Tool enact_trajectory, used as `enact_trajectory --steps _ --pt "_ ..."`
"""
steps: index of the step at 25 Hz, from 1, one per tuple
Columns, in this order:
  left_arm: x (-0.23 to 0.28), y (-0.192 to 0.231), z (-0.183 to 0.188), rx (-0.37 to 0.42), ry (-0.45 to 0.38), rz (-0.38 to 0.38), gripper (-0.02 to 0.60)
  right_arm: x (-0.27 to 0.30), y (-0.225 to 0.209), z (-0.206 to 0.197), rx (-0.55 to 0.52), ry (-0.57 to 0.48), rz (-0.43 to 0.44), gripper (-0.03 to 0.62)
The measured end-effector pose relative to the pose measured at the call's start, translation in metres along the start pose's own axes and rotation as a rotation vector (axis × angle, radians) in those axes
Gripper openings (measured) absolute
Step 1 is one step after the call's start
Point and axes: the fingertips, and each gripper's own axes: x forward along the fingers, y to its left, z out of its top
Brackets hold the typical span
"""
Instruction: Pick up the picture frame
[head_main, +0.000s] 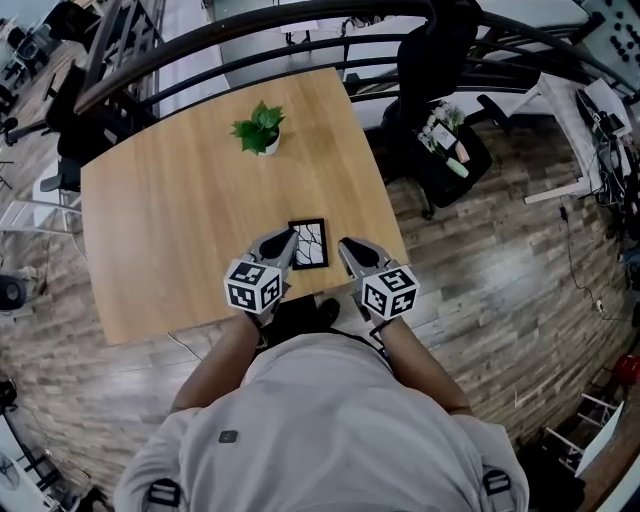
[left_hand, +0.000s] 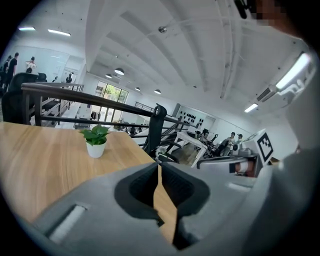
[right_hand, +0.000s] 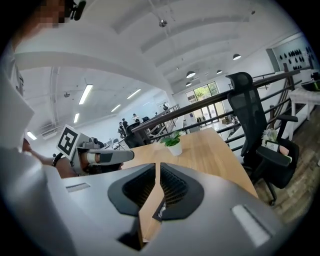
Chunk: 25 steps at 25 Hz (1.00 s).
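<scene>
A potted plant (head_main: 260, 130) stands on the wooden table (head_main: 170, 220), black chair (head_main: 430, 60) nearby.

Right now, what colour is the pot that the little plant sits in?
White. The pot shows best in the left gripper view, standing on the wooden table.

**Lighting:** bright, even, indoor.
**Sources:** strip lamps (right_hand: 85, 93) and round ceiling lamps (left_hand: 119, 71) above the desk (head_main: 150, 230). Daylight comes through glazing (left_hand: 111, 93) beyond the desk's far edge.
**Shadows:** soft and faint on the desk.
**Glare:** lamps blown out white, with a mild sheen on the desk top.
**Distortion:** strong fisheye throughout. The railing (head_main: 250, 40) behind the desk is bowed, and both gripper views have black corners.
**Focus:** desk surface sharp. The grey shells of the left claw (left_hand: 159, 169) and right claw (right_hand: 157, 169), nearest the lens, are soft.
</scene>
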Motion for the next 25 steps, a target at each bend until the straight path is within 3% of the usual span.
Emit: enact_trajectory --steps 25 --pt "0.073 0.095 -0.146 -0.172 0.390 0.015 0.108 0.097 -0.075 -0.115 0.132 0.306 -0.067 0.097"
